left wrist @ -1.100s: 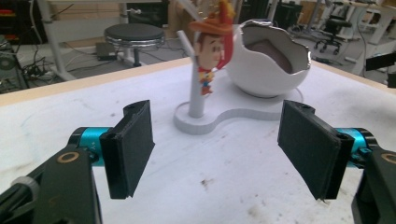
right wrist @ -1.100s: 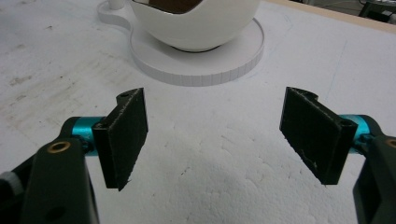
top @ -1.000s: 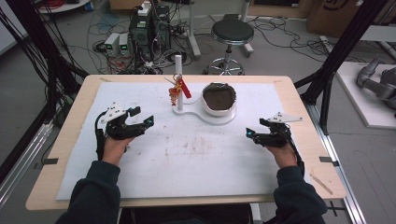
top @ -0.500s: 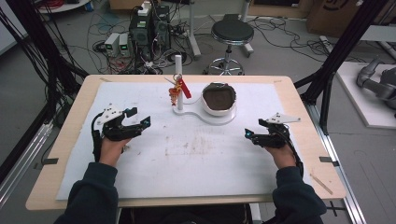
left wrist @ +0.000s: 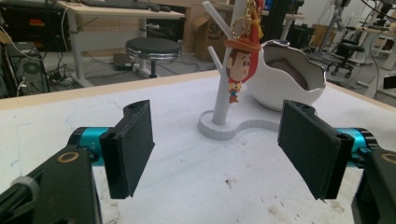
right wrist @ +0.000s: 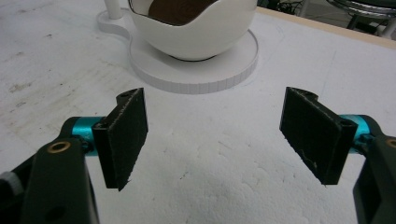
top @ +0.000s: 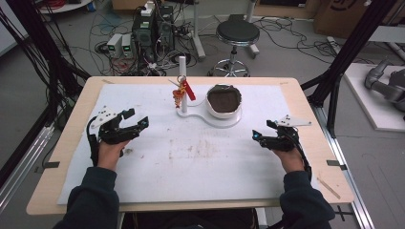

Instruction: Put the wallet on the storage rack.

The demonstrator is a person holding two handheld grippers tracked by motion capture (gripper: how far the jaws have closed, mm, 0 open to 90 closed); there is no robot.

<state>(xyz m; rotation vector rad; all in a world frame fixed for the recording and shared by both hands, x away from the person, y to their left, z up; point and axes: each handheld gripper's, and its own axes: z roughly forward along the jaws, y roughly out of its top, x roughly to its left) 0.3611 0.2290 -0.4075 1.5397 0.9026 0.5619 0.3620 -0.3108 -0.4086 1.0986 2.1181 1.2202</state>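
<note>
Holding my left gripper (top: 136, 120) at 9 o'clock and right gripper (top: 261, 136) at 3, both with jaws apart, gripping nothing. Keychain figure (left wrist: 236, 63) hangs on the white stand (top: 182, 86) at 12, egg-shaped bowl (top: 223, 101) just beside it on the surface (top: 200, 157).

- Keychain figure (left wrist: 236, 65): hung on the white stand (left wrist: 223, 100); its upper part was cut off by the top edge of the left gripper view, and in the high view it was too small to make out.
- White stand: top cut off at the same edge.
- Egg-shaped bowl (right wrist: 194, 30), beside the stand: rim and most of its brown inside cut off by the top edge of the right gripper view.
- Person's forearms: cut off by the high view's bottom edge.
</note>
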